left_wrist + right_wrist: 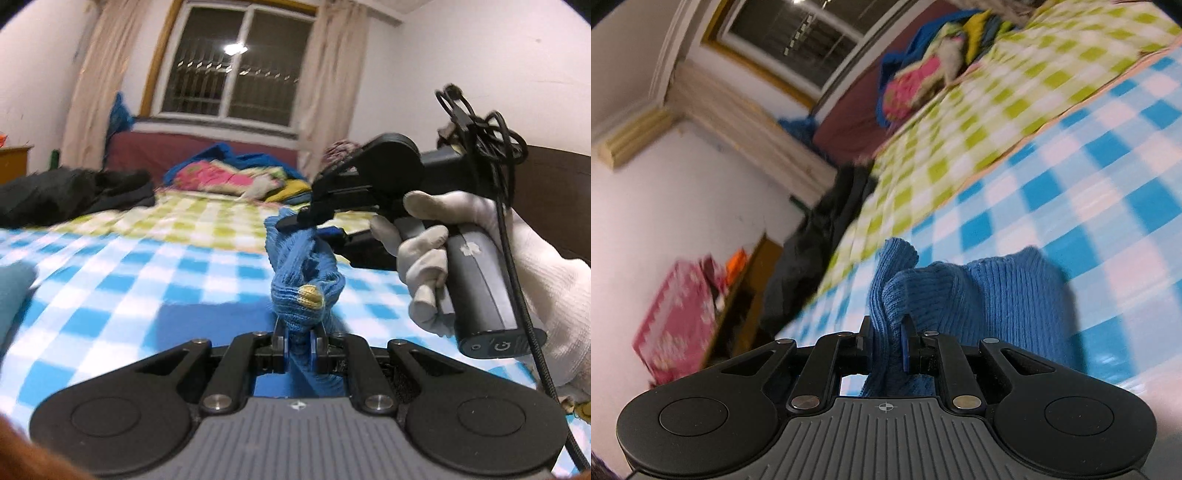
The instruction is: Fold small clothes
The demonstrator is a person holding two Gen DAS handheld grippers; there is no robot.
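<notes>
Progress looks early to me: nothing reads as folded yet. Your left gripper (298, 341) has its jaws clamped on one end of the blue knit sock (303, 273), the end with the yellow patch (312, 296). From there the sock runs up and away to your right gripper (295, 221), whose jaws pinch the other end, with the gloved hand (461, 258) on its handle. In the right wrist view, the ribbed cuff bunches around the closed fingers (905, 347).

Long axis: gripper to gripper, stretched in the air above the blue checked sheet (110, 288), not lying on it. Still left, by my read: lay it flat, bring one end over the other, then handle whatever else waits in the pile of clothes (229, 173) at the far end by the window (236, 62).
</notes>
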